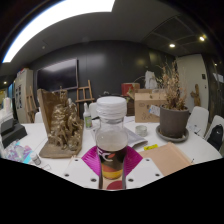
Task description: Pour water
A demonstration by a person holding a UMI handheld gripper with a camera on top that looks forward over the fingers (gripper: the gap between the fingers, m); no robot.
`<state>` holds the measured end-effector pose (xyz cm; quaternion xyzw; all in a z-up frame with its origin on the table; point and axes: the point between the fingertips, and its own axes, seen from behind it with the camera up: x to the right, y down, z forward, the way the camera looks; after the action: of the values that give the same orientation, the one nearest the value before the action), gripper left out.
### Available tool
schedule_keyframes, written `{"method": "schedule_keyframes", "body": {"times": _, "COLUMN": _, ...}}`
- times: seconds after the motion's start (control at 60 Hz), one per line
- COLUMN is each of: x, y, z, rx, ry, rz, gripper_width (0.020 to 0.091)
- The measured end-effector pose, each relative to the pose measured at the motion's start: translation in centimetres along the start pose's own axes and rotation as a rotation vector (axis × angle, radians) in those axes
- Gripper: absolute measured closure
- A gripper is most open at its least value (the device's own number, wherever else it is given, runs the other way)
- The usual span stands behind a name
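A clear bottle [111,140] with a white cap and a brown, orange and red label stands upright between my fingers, close ahead of the camera. My gripper [111,168] is shut on it, with the magenta pads [95,160] pressed against its lower sides. The bottle hides the table right behind it. No cup or glass shows clearly from here.
A white table [60,166] spreads ahead. A brown sculpture [64,128] stands to the left, a potted dry plant [174,118] to the right. A tan card [168,160] lies near the right finger. Cardboard boxes [148,104] sit farther back.
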<state>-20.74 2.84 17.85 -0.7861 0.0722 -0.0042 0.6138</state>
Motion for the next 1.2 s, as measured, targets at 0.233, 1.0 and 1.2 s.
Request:
{"method": "schedule_keyframes", "body": {"times": 0.233, "x": 1.7, "y": 8.5, "z": 2.5, "rx": -0.113, "ry": 0.034, "rz": -0.053, "gripper_width": 0.0849}}
{"method": "schedule_keyframes", "body": {"times": 1.0, "x": 0.4, "y": 10.4, "z": -6.6, "rx": -0.272, "ry": 0.092, "rz": -0.057, "gripper_width": 0.0248}}
{"method": "schedule_keyframes", "body": {"times": 1.2, "x": -2.8, "y": 9.1, "z": -17.1, "rx": -0.347, "ry": 0.100, "rz": -0.062, "gripper_width": 0.0245}}
